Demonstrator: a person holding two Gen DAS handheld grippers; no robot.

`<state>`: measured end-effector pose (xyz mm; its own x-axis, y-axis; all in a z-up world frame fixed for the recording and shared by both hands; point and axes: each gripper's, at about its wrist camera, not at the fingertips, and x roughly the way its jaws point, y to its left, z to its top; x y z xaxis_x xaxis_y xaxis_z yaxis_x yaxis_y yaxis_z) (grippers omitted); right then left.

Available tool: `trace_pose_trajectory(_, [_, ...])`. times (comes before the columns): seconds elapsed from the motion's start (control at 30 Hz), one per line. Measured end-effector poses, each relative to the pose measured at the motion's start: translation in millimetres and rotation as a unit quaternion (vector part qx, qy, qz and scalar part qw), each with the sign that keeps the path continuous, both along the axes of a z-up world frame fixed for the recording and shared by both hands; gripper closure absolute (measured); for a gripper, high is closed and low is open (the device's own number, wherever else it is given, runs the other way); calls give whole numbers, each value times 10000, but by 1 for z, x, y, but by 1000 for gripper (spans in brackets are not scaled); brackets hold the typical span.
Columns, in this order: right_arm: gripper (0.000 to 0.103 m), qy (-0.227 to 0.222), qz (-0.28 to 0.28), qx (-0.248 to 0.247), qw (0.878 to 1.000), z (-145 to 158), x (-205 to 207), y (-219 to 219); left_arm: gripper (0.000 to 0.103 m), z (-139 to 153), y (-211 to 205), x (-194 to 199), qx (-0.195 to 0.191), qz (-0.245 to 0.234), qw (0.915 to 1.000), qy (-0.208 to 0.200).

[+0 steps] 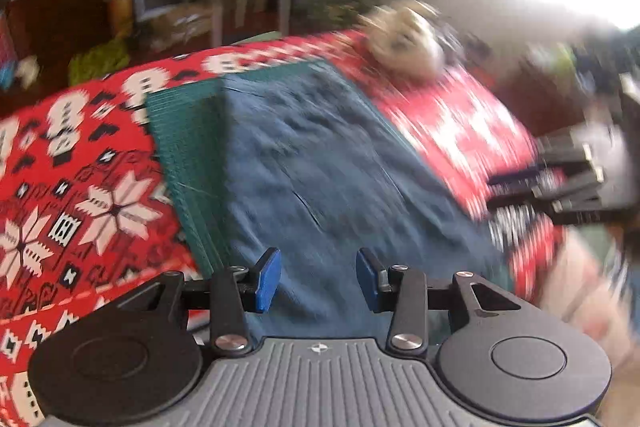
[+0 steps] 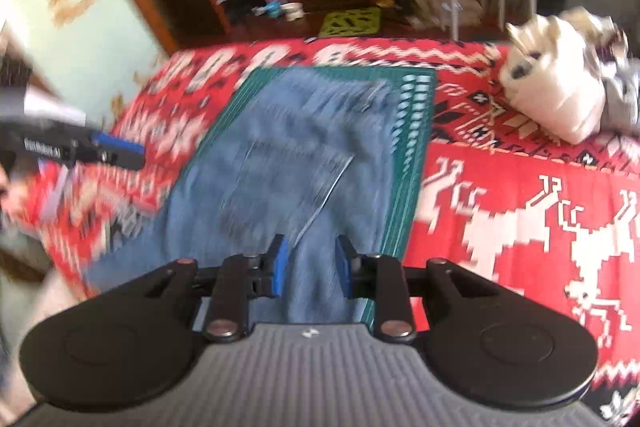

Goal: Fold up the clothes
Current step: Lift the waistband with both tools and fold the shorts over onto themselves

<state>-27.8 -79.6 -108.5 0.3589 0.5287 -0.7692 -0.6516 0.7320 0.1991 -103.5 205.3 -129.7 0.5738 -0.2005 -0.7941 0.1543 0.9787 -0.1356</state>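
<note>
Blue jeans [image 1: 320, 163] on a green cutting mat [image 1: 184, 155], over a red patterned blanket [image 1: 72, 195].
Left hand-held gripper [image 1: 318, 277] gapes partly, empty; right hand-held gripper [image 2: 310, 269] straddles denim, pads apart; writing blurred.

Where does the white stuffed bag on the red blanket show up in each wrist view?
Left wrist: the white bag, blurred, upper centre-right, at the far edge of the red patterned blanket.
Right wrist: upper right, on the blanket.
Shared landmark: the blue garment on the green mat, centre of both views.
</note>
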Motion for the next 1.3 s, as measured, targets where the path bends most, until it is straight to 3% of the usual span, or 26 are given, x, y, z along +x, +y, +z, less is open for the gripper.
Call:
trace_pose_trajectory(0.13, [71, -762, 826, -382, 9929, -5, -68, 20, 62, -13, -38, -37, 552, -713, 9957, -233])
trace_pose_trajectory(0.23, [68, -1091, 1375, -659, 9823, -16, -102, 36, 59, -29, -62, -53, 1167, -1224, 9849, -362])
trace_pose_trajectory(0.47, [61, -1767, 2271, -1207, 9501, -45, -146, 72, 59, -68, -93, -62, 2705, -1968, 9407, -572])
trace_pose_trajectory(0.57, [56, -1876, 2315, -1223, 9467, -52, -152, 82, 56, -80, -98, -64, 3241, -2090, 9199, -712])
trace_pose_trajectory(0.63, [46, -1951, 2293, -1197, 9460, -55, -156, 87, 55, -89, -100, -67, 3616, -2267, 9007, -810])
trace_pose_trajectory(0.73, [43, -2059, 2252, -1133, 9455, -60, -160, 94, 53, -94, -102, -73, 3921, -2469, 8801, -1031])
trace_pose_trajectory(0.87, [44, -2284, 2321, -1288, 9367, -70, -163, 105, 53, -94, -99, -71, 4201, -2423, 8671, -1142])
trace_pose_trajectory(0.97, [51, -2451, 2392, -1453, 9282, -79, -161, 111, 53, -89, -95, -70, 4362, -2373, 8585, -1282])
trace_pose_trajectory(1.03, [74, -2514, 2367, -1497, 9265, -81, -157, 112, 55, -89, -95, -70, 4476, -2379, 8523, -1290])
trace_pose_trajectory(1.07, [74, -2562, 2339, -1472, 9263, -79, -155, 112, 58, -90, -95, -72, 4547, -2409, 8480, -1271])
trace_pose_trajectory(1.1, [80, -2617, 2301, -1430, 9263, -76, -153, 113, 59, -93, -94, -73, 4620, -2471, 8430, -1215])
trace_pose_trajectory(1.23, [83, -2584, 2419, -1452, 9239, -72, -148, 113, 68, -110, -87, -90, 4991, -2856, 8122, -980])
trace_pose_trajectory(1.3, [83, -2549, 2555, -1503, 9204, -75, -150, 111, 76, -114, -82, -99, 5079, -2922, 8049, -940])
